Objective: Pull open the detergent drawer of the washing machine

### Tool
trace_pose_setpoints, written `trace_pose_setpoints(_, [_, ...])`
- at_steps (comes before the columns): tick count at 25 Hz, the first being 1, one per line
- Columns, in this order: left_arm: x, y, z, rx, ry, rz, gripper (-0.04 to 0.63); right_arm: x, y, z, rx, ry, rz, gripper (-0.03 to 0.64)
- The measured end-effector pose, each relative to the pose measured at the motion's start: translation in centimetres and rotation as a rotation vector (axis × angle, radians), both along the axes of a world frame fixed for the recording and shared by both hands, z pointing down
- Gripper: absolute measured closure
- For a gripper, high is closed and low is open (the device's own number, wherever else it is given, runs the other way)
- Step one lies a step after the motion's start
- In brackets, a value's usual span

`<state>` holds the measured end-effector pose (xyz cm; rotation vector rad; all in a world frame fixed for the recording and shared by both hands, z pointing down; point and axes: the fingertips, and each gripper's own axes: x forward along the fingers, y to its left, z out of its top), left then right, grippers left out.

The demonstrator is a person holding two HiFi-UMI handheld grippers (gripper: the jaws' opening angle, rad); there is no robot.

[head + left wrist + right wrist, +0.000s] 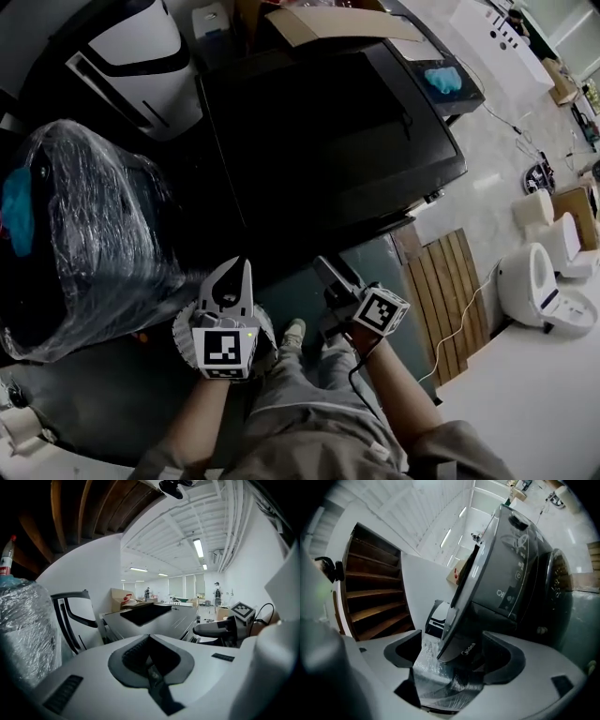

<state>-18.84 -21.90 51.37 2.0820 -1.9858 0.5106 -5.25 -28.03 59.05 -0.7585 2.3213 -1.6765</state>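
Detergent drawer (468, 647) sits at the upper corner of the washing machine (328, 141) front, at the end of the control panel away from the dial. It can be picked out by the one legible word in the scene, "Midea", printed on its grey face; the panel's other markings and display are too small to read. The right hand-held gripper (451, 654) is held wide, its two dark pads standing either side of that corner. This looks like the line-up for a grip on the drawer front, though whether either pad touches it cannot be told. The drawer seems to lie flush with the panel, so the pull appears not yet begun. The gripper comes in low from the front, probably because the drawer slides out toward the person. The left hand-held gripper (150, 648) is closed on nothing, jaws pressed together, and is held back beside the right one in front of the machine, apparently idle since one gripper suffices. A plastic-wrapped bundle (84, 234) stands just beside the machine on the person's left, which may limit room at that corner. No desk is in view; everything stands on the floor.
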Motion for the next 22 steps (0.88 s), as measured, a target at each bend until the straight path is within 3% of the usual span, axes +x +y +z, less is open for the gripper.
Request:
trace_pose_setpoints(6, [0.2,-0.1,2.0,-0.030,0.012,-0.087,0.578,-1.1,-0.8,3.5,-0.057,-0.026,-0.067,0.227])
trace_pose_setpoints(12, [0.2,1.2,3.8,-0.062,0.014,-0.180,0.578,-1.0,-2.0,5.1,-0.083,-0.100,-0.067,0.206])
trace_pose_setpoints(17, [0.4,1.8,4.3,-0.032,0.057,-0.215,0.578,-1.4,-3.0,5.6,-0.083,-0.155,-0.062,0.186])
trace_pose_setpoints(22, [0.7,2.5,5.2,-0.053,0.050,-0.243,0.578,-1.9,-3.7,6.1,-0.100,-0.158,-0.053,0.178])
